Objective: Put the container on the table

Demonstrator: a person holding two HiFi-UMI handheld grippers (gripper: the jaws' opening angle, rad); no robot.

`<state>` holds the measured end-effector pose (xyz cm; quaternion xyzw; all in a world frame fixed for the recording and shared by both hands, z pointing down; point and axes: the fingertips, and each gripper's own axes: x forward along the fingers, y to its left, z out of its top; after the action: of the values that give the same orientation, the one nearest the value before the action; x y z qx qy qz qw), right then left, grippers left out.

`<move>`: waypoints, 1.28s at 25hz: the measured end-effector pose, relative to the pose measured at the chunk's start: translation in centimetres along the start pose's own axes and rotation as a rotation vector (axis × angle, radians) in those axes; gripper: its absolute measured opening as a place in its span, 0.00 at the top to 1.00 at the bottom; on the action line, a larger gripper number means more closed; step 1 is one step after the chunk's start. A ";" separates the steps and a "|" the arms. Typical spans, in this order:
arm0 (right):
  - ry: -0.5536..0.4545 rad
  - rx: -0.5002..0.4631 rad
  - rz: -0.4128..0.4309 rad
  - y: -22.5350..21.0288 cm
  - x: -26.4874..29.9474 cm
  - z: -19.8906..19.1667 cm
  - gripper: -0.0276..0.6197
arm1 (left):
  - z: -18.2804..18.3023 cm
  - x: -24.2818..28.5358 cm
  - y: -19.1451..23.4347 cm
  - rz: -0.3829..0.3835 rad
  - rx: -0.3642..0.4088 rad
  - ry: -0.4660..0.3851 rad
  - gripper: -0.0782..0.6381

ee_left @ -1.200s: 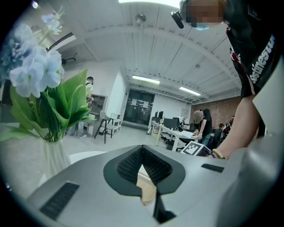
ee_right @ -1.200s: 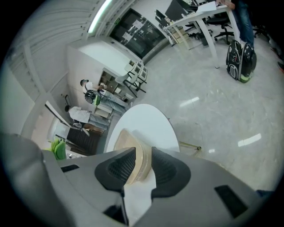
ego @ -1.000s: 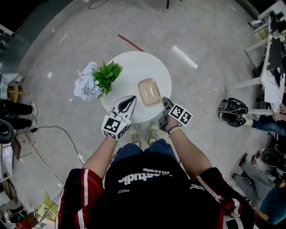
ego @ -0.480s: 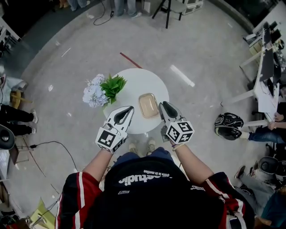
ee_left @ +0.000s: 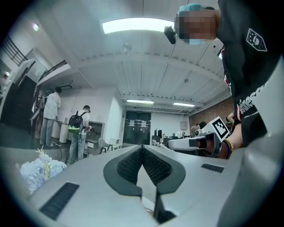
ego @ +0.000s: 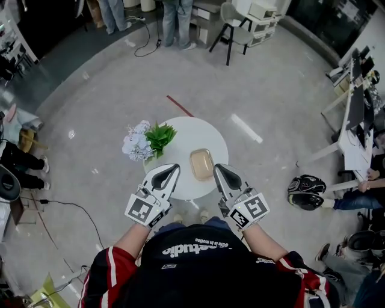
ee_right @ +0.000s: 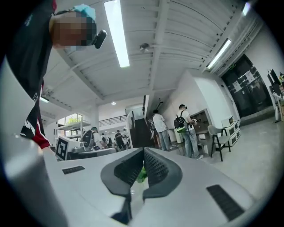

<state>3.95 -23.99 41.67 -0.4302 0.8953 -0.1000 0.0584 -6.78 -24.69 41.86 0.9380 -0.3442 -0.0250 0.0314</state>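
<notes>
The tan, lidded container [ego: 201, 164] lies flat on the round white table [ego: 186, 183], right of its middle. My left gripper [ego: 173, 169] hovers high above the table's near left edge, shut and empty. My right gripper [ego: 219, 169] hangs level with it, just right of the container and well above it. Its jaws have just been closing with nothing between them, and they now meet. In the left gripper view the jaws [ee_left: 142, 148] are pressed together and the right gripper [ee_left: 195, 142] shows beyond them. The right gripper view shows its own jaws [ee_right: 143, 150] shut.
White flowers [ego: 137, 144] and a green plant [ego: 159, 137] sit at the table's left edge. A black helmet [ego: 307, 191] lies on the floor to the right. A chair [ego: 234, 24] and standing people [ego: 174, 18] are at the far side, and desks [ego: 352, 120] line the right.
Both grippers have risen away from the table. The right one rolled so its marker cube faces up, and its jaws closed. The container stays on the table.
</notes>
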 end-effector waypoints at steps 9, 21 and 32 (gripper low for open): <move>-0.026 0.005 0.053 2.5 -0.2 2.1 0.94 | 2.0 -0.4 -1.3 -0.006 -0.012 -0.028 0.86; -0.002 -0.027 0.034 3.2 0.1 2.7 0.94 | 3.2 -1.0 -1.3 -0.024 -0.004 -0.029 0.86; -0.009 -0.028 0.038 3.1 0.4 3.2 0.94 | 3.0 -0.2 -1.2 -0.038 -0.024 -0.029 0.86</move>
<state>1.95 -22.80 37.83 -0.4141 0.9044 -0.0844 0.0583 -6.33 -23.77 38.78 0.9435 -0.3263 -0.0434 0.0372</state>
